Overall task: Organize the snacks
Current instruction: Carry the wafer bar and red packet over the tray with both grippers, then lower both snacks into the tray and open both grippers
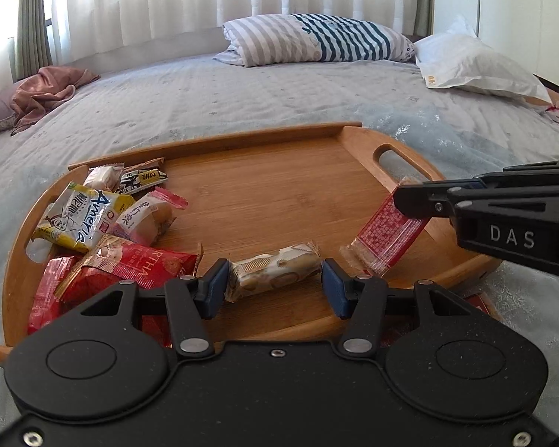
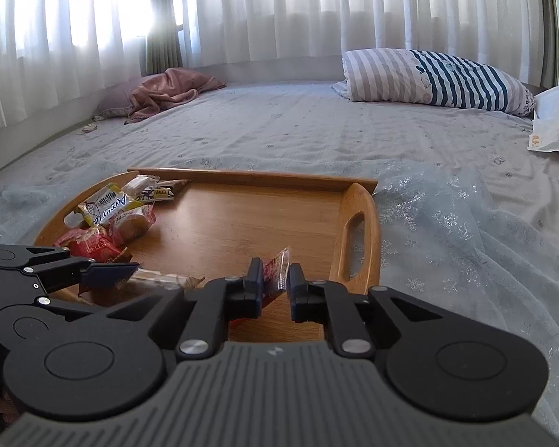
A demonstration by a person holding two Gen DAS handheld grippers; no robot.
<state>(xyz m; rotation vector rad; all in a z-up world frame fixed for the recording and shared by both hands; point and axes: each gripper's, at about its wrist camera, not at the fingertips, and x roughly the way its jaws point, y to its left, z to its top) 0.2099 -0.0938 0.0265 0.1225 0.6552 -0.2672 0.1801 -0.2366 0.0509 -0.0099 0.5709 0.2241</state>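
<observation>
A wooden tray (image 1: 242, 138) lies on the bed. My left gripper (image 1: 275, 287) is shut on a cream-wrapped snack (image 1: 275, 272), its blue pads pressing both ends just above the tray's near part. My right gripper (image 2: 275, 283) comes in from the right, jaws slightly apart. A thin red packet (image 2: 276, 272) stands between its pads, with a gap on the right side. In the left wrist view that red packet (image 1: 385, 236) slants down from the right gripper (image 1: 410, 203), its lower end on the tray. A pile of snacks (image 1: 104, 231) fills the tray's left side.
Tray handles (image 2: 354, 238) rise at both ends. A striped pillow (image 1: 316, 39), a white pillow (image 1: 473, 63) and a pink cloth (image 1: 44, 93) lie further back on the grey bedsheet. White curtains hang behind. Something red (image 1: 479, 302) shows by the tray's near right rim.
</observation>
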